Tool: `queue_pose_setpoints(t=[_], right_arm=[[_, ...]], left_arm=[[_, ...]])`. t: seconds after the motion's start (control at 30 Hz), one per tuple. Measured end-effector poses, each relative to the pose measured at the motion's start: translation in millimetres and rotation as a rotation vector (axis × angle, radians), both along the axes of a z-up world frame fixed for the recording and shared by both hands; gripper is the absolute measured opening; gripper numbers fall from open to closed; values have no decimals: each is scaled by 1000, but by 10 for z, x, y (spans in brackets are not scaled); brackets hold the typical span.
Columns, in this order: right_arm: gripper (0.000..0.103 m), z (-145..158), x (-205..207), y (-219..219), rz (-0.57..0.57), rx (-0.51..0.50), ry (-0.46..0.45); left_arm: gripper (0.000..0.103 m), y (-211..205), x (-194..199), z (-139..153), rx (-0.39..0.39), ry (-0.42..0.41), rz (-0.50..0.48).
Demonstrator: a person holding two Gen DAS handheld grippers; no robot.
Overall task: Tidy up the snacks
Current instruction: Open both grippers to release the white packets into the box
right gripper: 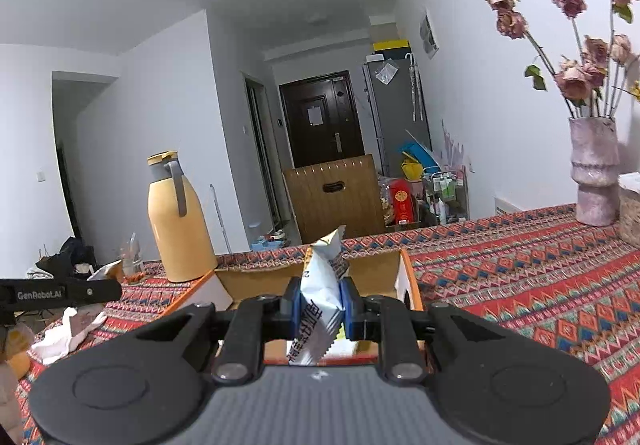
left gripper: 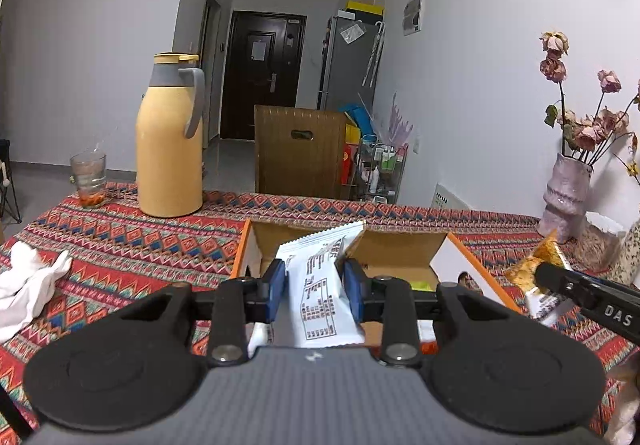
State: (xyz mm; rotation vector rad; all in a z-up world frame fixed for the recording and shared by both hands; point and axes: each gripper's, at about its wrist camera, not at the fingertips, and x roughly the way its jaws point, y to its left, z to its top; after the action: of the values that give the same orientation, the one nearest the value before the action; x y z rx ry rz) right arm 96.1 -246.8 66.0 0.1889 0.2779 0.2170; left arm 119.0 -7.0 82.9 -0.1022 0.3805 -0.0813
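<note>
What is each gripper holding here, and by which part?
Left gripper pinches a white snack packet across its middle. Right gripper pinches an orange-and-white snack packet across its middle, over the open cardboard box.

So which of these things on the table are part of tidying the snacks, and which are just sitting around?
Part of the job:
- white snack packet in the left gripper
- orange-and-white snack packet in the right gripper
- open cardboard box

Just lying about:
- yellow thermos jug
- drinking glass
- vase of dried flowers
- white cloth
</note>
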Motion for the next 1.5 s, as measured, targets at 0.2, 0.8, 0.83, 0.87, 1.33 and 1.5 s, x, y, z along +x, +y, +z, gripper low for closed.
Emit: queue_pose_setpoints(t=[0.2, 0.8, 0.83, 0.87, 1.33, 1.5], right_arm=[[19, 71, 416, 93, 10, -14, 2], [19, -308, 998, 262, 25, -22, 94], [19, -320, 998, 272, 27, -23, 99], [19, -327, 999, 281, 28, -25, 102], [63, -353, 1011, 219, -8, -7, 111], [103, -334, 950, 188, -23, 2, 90]], left_arm=[[32, -36, 363, 29, -8, 6, 3], [33, 51, 846, -334, -48, 92, 22], [33, 50, 851, -346, -45, 97, 26], [33, 47, 852, -355, -44, 100, 28], [103, 93, 744, -311, -49, 46, 91], [103, 140, 726, -293, -68, 46, 105]])
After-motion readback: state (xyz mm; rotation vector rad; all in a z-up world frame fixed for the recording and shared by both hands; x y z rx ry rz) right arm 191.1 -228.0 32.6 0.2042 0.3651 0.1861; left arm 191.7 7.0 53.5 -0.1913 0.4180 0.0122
